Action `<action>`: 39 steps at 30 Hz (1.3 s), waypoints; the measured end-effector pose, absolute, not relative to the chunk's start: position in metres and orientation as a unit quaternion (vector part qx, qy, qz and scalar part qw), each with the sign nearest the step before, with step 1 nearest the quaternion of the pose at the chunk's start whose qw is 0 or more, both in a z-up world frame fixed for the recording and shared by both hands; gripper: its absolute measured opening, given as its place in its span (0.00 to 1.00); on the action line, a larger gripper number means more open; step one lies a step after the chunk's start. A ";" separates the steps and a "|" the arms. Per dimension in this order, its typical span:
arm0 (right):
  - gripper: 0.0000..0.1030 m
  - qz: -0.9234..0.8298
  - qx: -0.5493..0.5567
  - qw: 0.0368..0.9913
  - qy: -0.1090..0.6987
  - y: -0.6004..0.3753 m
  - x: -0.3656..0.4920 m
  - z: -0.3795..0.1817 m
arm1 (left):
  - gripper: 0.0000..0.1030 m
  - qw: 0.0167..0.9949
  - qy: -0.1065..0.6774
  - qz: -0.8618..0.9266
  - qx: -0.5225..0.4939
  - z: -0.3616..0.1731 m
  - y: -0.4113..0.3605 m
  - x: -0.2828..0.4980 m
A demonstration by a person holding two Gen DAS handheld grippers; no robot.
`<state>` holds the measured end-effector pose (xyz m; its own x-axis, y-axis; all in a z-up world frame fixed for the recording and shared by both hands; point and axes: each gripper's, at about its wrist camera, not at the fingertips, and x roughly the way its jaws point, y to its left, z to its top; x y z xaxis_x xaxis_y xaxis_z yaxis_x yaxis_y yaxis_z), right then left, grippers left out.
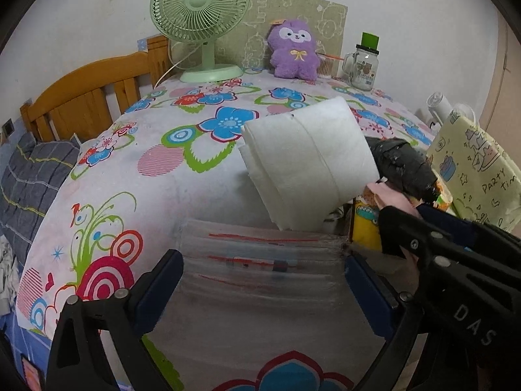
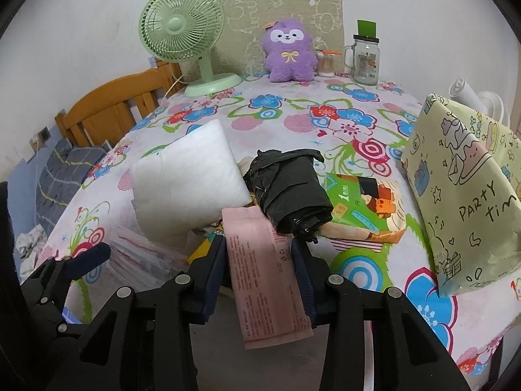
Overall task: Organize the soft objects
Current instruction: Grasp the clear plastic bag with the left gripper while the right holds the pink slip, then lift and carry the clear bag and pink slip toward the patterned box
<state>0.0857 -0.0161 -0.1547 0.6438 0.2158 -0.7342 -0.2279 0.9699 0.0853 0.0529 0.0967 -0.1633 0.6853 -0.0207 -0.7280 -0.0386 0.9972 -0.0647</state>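
Right tool (image 2: 259, 280): jaws narrowed, clamped on a flat pink packet (image 2: 265, 277) with printed text. The packet stands between the two blue pads and its lower end sticks out toward the camera. In the left wrist view the same packet shows as a pink edge (image 1: 390, 197) at the tip of the right tool (image 1: 395, 224).

Left tool (image 1: 263, 280): jaws wide, one blue pad on either side of a clear plastic pack with red stripes (image 1: 260, 260). Pads look just beside the pack's edges; firm contact cannot be told. The pack lies flat on the counter (image 1: 202, 189), which carries a floral cloth.

Cluster in mid-counter: a white folded foam pad (image 2: 189, 179) leans tilted just beside a black folded umbrella (image 2: 289, 189). The umbrella rests across a green and orange printed packet (image 2: 368, 208). A yellow item (image 1: 363, 228) sits under the cluster; its kind cannot be made out.

Right side of the counter: a pale yellow "PARTY TIME" gift bag (image 2: 462, 189), tilted.

Far edge, against the wall: green desk fan (image 2: 182, 32), purple plush toy (image 2: 289, 55), small cotton swab container (image 2: 325, 63), glass mason mug with a green straw piece (image 2: 364, 62).

Left of the counter: wooden bed frame (image 1: 88, 97) and grey plaid bedding (image 1: 32, 179).
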 end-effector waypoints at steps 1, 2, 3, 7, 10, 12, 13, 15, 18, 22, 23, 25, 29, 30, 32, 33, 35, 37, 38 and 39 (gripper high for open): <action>0.43 0.120 -0.009 0.907 0.404 -0.015 0.086 -0.155 | 0.87 0.918 0.395 0.006 -0.037 -0.163 0.097 0.054; 0.43 0.118 -0.010 0.907 0.404 -0.015 0.086 -0.155 | 0.87 0.918 0.394 0.010 -0.035 -0.163 0.098 0.054; 0.43 0.116 -0.011 0.907 0.404 -0.014 0.086 -0.155 | 0.86 0.919 0.394 0.007 -0.037 -0.163 0.099 0.054; 0.43 0.110 -0.012 0.907 0.405 -0.015 0.085 -0.154 | 0.85 0.919 0.393 0.003 -0.040 -0.162 0.100 0.053; 0.43 0.108 -0.010 0.908 0.405 -0.017 0.084 -0.152 | 0.85 0.920 0.389 0.004 -0.038 -0.158 0.098 0.052; 0.43 0.107 -0.007 0.909 0.403 -0.019 0.082 -0.150 | 0.85 0.922 0.385 0.003 -0.036 -0.154 0.095 0.048; 0.43 0.106 -0.006 0.909 0.402 -0.021 0.081 -0.149 | 0.85 0.923 0.383 0.003 -0.034 -0.152 0.094 0.047; 0.43 0.107 -0.003 0.911 0.398 -0.023 0.079 -0.145 | 0.85 0.925 0.379 0.003 -0.030 -0.148 0.091 0.044; 0.43 0.107 0.001 0.914 0.391 -0.028 0.075 -0.139 | 0.85 0.928 0.372 0.005 -0.026 -0.141 0.087 0.040; 0.43 0.105 0.009 0.918 0.382 -0.036 0.071 -0.128 | 0.85 0.932 0.361 0.005 -0.022 -0.129 0.080 0.035; 0.43 0.106 0.011 0.919 0.380 -0.038 0.071 -0.126 | 0.85 0.933 0.358 0.006 -0.021 -0.126 0.079 0.035; 0.43 0.105 0.013 0.921 0.375 -0.041 0.070 -0.120 | 0.57 0.935 0.353 0.005 -0.021 -0.120 0.076 0.033; 0.43 0.107 0.015 0.923 0.368 -0.046 0.068 -0.107 | 0.50 0.932 0.361 0.005 -0.037 -0.112 0.076 0.039; 0.43 0.106 0.013 0.925 0.365 -0.047 0.068 -0.104 | 0.50 0.932 0.360 0.009 -0.039 -0.111 0.075 0.042; 0.43 0.107 0.012 0.926 0.362 -0.049 0.070 -0.102 | 0.50 0.932 0.360 0.009 -0.039 -0.111 0.073 0.043; 0.43 0.107 0.016 0.925 0.364 -0.050 0.071 -0.102 | 0.50 0.932 0.361 0.009 -0.038 -0.111 0.072 0.044; 0.43 0.111 0.019 0.924 0.367 -0.051 0.072 -0.103 | 0.50 0.931 0.363 0.010 -0.036 -0.113 0.072 0.044; 0.43 0.114 0.019 0.922 0.370 -0.050 0.073 -0.106 | 0.50 0.929 0.368 0.014 -0.036 -0.116 0.074 0.045; 0.43 0.116 0.020 0.921 0.372 -0.050 0.074 -0.107 | 0.50 0.928 0.371 0.016 -0.037 -0.118 0.075 0.045; 0.43 0.118 0.021 0.920 0.373 -0.049 0.074 -0.108 | 0.50 0.927 0.373 0.019 -0.037 -0.120 0.077 0.046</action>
<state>0.0739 -0.0489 -0.1083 0.6941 0.2329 -0.6812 -0.2012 0.9713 0.1271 0.0459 0.0766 -0.1195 0.7210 0.0082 -0.6928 -0.0633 0.9965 -0.0541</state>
